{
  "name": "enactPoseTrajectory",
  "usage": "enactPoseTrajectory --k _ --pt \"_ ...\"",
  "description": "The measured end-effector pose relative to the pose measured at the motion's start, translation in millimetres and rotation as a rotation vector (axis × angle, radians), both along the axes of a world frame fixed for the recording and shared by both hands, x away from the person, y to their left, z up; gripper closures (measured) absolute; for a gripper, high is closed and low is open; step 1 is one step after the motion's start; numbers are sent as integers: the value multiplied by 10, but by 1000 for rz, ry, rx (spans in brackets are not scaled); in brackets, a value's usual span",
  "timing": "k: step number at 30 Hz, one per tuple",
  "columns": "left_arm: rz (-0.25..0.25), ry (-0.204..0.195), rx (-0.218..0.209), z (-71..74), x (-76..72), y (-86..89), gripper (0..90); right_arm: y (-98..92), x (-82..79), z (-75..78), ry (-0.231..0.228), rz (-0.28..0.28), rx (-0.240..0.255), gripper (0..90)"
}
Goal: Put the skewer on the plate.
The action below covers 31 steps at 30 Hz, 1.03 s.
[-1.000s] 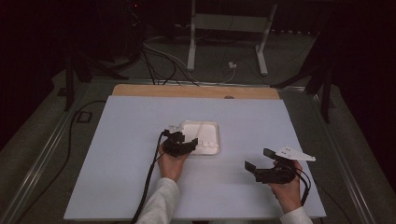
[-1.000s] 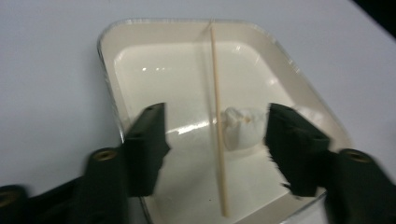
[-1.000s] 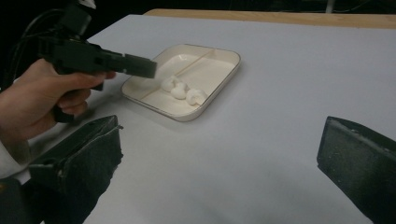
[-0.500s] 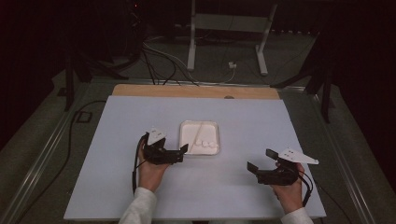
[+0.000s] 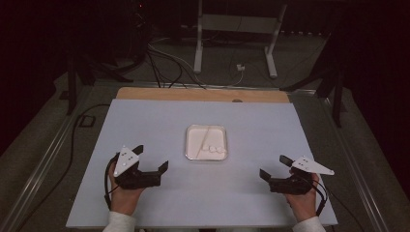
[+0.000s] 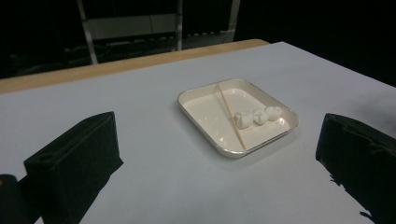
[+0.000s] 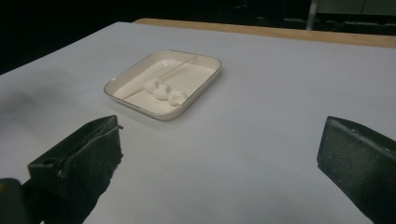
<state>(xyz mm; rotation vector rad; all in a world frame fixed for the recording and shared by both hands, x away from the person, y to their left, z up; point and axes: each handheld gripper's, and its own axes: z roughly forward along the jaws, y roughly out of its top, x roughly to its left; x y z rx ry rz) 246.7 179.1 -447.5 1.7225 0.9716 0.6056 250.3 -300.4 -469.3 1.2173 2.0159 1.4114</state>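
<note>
Pale desk (image 5: 159,121) in a dark room, tray (image 5: 193,145) at centre. Left gripper (image 5: 153,159) and right gripper (image 5: 273,166), both released, flank it over bare surface near the front edge.

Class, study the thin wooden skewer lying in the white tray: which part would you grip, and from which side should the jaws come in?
Probably the skewer's far end, near the tray's back rim. It lies flat across the floor, so come from above, jaws straddling it crosswise. The three marshmallows sit beside its near half and crowd that part.
</note>
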Motion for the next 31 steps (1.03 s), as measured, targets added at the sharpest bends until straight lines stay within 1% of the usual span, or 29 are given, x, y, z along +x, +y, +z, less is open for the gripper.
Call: enactPoseTrajectory --k 1,3,6,9,12,13,14,17,19,20,22,27,29,31 --pt "0 -9 5 -3 -21 31 7 -5 -2 -5 -2 -4 -1 0" --pt "6 -24 1 -16 -60 94 6 -12 -7 -14 -10 -12 0 0" --pt "20 -35 9 -38 -110 162 6 -18 -18 -16 -20 -14 4 0" --pt "32 -38 -6 -69 -157 228 7 -29 -30 -15 -34 -20 4 0" --pt "56 -43 -25 -108 -194 295 7 -47 -45 -21 -43 -33 10 0" --pt "66 -40 -23 -119 -204 313 7 -55 -51 -26 -46 -39 13 0" --pt "75 -42 -30 -130 -214 330 7 -64 -58 -31 -50 -44 13 0" --pt "106 -44 -50 -142 -223 393 7 -85 -74 -37 -57 -57 11 0" --pt "120 -46 -55 -134 -220 439 7 -92 -81 -40 -62 -62 4 0" --pt "129 -50 -52 -126 -223 456 7 -93 -81 -43 -63 -62 -3 0" --pt "139 -58 -31 -112 -233 486 7 -90 -75 -49 -64 -61 -9 0" --pt "162 -47 -34 -123 -238 548 7 -89 -63 -61 -60 -63 -14 0" --pt "166 -31 -34 -144 -225 555 7 -85 -62 -62 -62 -62 -29 0" --pt "174 -10 -35 -175 -202 560 7 -81 -49 -79 -52 -64 -55 0"
